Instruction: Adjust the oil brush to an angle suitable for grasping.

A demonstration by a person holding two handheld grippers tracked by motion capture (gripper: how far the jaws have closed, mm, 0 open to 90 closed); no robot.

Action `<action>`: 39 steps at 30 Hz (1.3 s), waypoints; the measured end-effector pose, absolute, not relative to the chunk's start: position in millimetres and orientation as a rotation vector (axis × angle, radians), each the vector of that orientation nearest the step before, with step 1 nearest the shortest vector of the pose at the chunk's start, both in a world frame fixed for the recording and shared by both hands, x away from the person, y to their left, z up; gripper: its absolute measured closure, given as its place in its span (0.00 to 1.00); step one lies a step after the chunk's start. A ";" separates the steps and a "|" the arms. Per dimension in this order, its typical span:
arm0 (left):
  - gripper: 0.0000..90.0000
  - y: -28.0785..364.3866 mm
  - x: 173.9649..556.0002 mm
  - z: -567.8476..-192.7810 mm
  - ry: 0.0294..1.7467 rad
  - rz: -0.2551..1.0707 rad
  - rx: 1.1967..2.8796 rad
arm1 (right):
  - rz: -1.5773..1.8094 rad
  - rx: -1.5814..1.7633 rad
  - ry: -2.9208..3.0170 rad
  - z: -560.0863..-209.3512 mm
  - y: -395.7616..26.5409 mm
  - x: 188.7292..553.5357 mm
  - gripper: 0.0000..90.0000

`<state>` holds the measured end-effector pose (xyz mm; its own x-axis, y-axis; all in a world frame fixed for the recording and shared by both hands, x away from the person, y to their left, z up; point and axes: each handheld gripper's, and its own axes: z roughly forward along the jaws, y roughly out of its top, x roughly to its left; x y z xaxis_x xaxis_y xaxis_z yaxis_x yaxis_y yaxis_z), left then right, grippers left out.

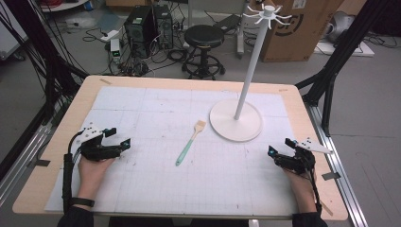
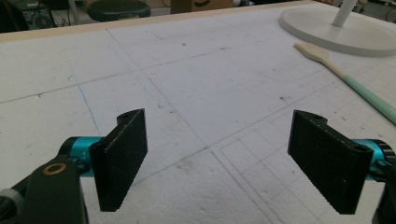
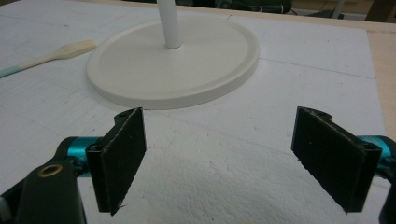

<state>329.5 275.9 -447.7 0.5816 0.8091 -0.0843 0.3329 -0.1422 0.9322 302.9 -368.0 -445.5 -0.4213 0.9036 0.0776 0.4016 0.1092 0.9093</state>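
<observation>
White foam board [image 1: 156, 189] covers most of the light wooden table [image 1: 71, 123] in the high view, and a spatula with a pale wooden blade and a mint-green handle [image 1: 190, 142] lies flat near the middle of it, blade pointing away from the person. Just beyond the blade sits the round white base of a tall white stand with hooks on top [image 1: 236, 120] — close to the spatula but not touching it. The left gripper [image 1: 119, 137] rests low at the left side of the board, held in the person's left hand [image 1: 92, 171]. The right gripper [image 1: 279, 148] rests at the right side, in the right hand [image 1: 299, 184]. Both are well apart from the spatula, one on each side, and both have nothing in them.

In the left gripper view, the two black jaws stand wide apart with only bare foam board between them (no thing is held). The spatula [image 2: 348, 80] lies farther off at the upper right, its blade near the edge of the round base [image 2: 336, 39].

In the right gripper view, the jaws are also spread wide — just white board shows between them. The round base [image 3: 187, 70] sits ahead with its white pole rising from the middle, and the spatula's blade [image 3: 70, 50] peeks in at the left, close beside the rim of the base.
</observation>
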 end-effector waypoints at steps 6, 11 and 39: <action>0.23 275.6 329.3 -447.6 0.944 0.549 1.734 | 1.283 1.263 1.890 -445.8 -367.7 303.2 0.19; 0.23 274.7 329.2 -447.5 0.952 0.556 1.734 | 1.277 1.263 1.897 -445.9 -366.7 303.0 0.19; 0.24 215.4 333.9 -407.9 0.862 0.460 1.722 | 1.289 1.284 1.901 -446.2 -368.2 305.1 0.20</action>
<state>333.9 215.4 -407.9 0.6599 0.7423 -0.1166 0.3160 -0.1333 0.9393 305.1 -368.2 -446.2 -0.4265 0.8994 0.0952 0.4210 0.1042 0.9011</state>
